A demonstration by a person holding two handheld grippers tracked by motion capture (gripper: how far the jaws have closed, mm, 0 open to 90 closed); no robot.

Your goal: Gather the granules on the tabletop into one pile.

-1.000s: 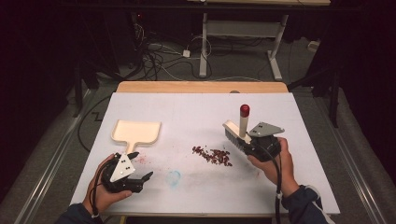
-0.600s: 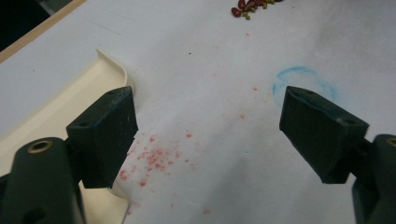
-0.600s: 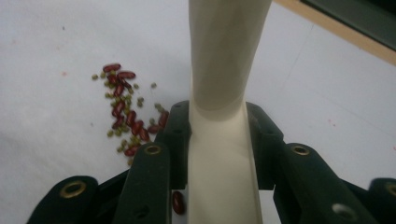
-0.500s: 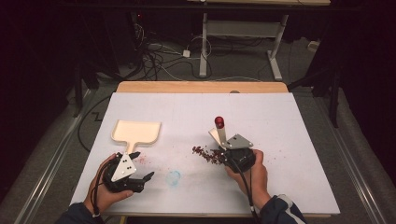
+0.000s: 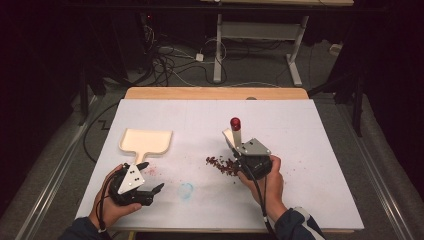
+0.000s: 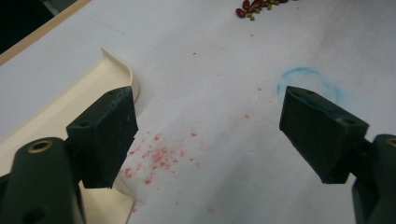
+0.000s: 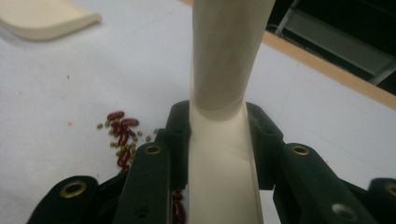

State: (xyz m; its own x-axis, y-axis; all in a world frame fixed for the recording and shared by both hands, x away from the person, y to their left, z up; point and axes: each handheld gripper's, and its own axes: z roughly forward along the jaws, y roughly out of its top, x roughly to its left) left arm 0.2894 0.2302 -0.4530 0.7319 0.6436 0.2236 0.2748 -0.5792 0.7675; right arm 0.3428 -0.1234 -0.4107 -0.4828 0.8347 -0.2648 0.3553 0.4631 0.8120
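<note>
White surface (image 5: 320, 150), dim room. R tongs (image 5: 243, 150) clamp brush handle (image 7: 224, 93) beside beans (image 5: 222, 165); L tongs (image 5: 145, 176) gape near dustpan (image 5: 146, 141). Risk: fast sweep scatters beans.

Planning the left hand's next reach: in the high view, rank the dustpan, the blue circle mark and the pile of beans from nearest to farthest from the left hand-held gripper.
1. Dustpan: just beyond the left hand-held gripper, handle pointing at it.
2. Blue circle mark: on the table, to its right; too close to call against the dustpan.
3. Pile of beans: clearly farthest, by the right hand-held gripper.
</note>
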